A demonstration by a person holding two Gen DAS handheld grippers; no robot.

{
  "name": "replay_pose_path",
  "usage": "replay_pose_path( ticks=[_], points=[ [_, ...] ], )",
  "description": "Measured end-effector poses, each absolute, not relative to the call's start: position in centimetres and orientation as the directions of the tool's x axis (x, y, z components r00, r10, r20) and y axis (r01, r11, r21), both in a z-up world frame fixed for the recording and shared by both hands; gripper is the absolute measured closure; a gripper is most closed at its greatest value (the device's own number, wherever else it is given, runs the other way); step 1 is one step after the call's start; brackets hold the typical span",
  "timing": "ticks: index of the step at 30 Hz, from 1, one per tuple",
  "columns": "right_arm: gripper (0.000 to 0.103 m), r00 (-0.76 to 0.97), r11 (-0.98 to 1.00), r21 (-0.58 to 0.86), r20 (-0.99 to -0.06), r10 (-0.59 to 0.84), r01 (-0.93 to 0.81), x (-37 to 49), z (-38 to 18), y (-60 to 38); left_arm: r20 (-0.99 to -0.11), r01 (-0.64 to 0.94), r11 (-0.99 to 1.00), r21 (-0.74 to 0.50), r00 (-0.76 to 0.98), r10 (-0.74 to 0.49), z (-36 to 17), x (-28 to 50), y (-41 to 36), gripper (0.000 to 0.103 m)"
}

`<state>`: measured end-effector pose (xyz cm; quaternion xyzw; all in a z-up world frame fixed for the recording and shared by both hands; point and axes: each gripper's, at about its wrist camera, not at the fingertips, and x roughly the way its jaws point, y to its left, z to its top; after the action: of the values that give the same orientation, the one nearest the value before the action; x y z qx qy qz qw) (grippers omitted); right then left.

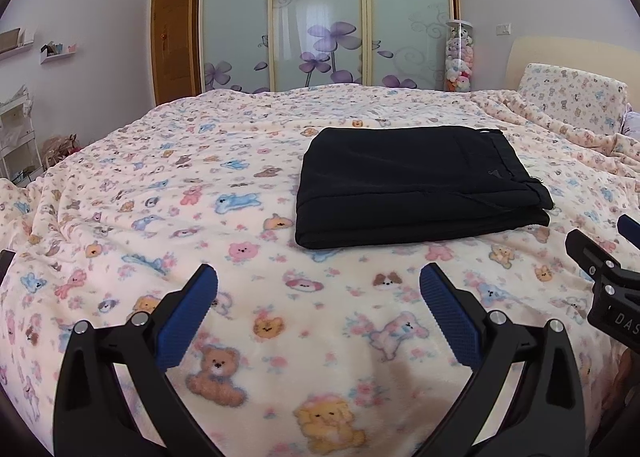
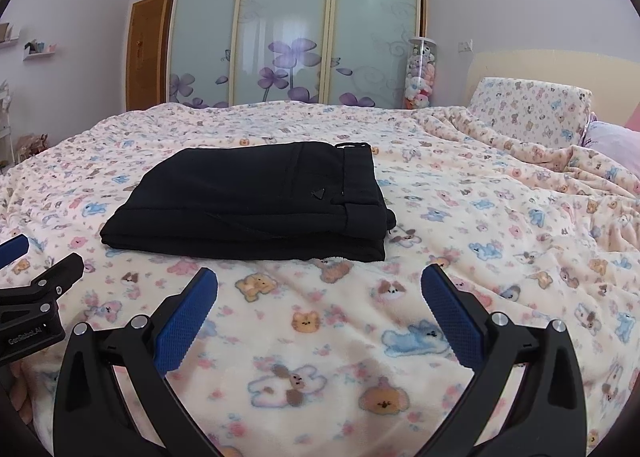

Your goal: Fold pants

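Left hand-held gripper point(image 1: 319, 289) hung low over the bed point(image 1: 120, 185), fingers spread wide, nothing between them. Right hand-held gripper point(image 2: 319, 289) was the same — wide apart, empty, just above the blanket. The two sat side by side near the front edge of the bed; each showed at the rim of the other's view.

The pants point(image 2: 248, 201) lay ahead of both, flat on the blanket, apart from either gripper w/ a strip of bare blanket between. Black, already a stacked rectangle, several layers showing at the near edge. Long axis ran left–right across the view; waistband at the right end, folded edge at the left. From the left gripper the pants point(image 1: 420, 185) sat ahead and to the right; from the right gripper, ahead and a bit left. So roughly centred between the two, neither clearly nearer.

Room: open blanket all round the stack; rumpled bedding and a pillow point(image 2: 532, 113) well off to the right. Judged approx. done — any last fold would prob. bring one end across.
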<state>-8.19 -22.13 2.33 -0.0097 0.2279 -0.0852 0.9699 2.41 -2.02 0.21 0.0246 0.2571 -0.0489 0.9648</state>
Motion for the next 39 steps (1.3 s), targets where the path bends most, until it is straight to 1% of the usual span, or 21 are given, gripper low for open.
replay_pose_path(
  ticks=[24, 39],
  points=[
    [0.001, 0.881, 0.985, -0.063, -0.439, -0.174, 0.163, -8.1, 2.0, -22.1, -0.495, 0.117, 0.993, 0.026, 0.865, -0.088, 0.4, 2.2, -2.4, 0.002],
    [0.001, 0.881, 0.983, -0.056, -0.437, -0.182, 0.176, -8.0, 2.1, -22.8, -0.497, 0.189, 0.981, 0.033, 0.855, -0.148, 0.3, 2.0, -3.2, 0.002]
  ],
)
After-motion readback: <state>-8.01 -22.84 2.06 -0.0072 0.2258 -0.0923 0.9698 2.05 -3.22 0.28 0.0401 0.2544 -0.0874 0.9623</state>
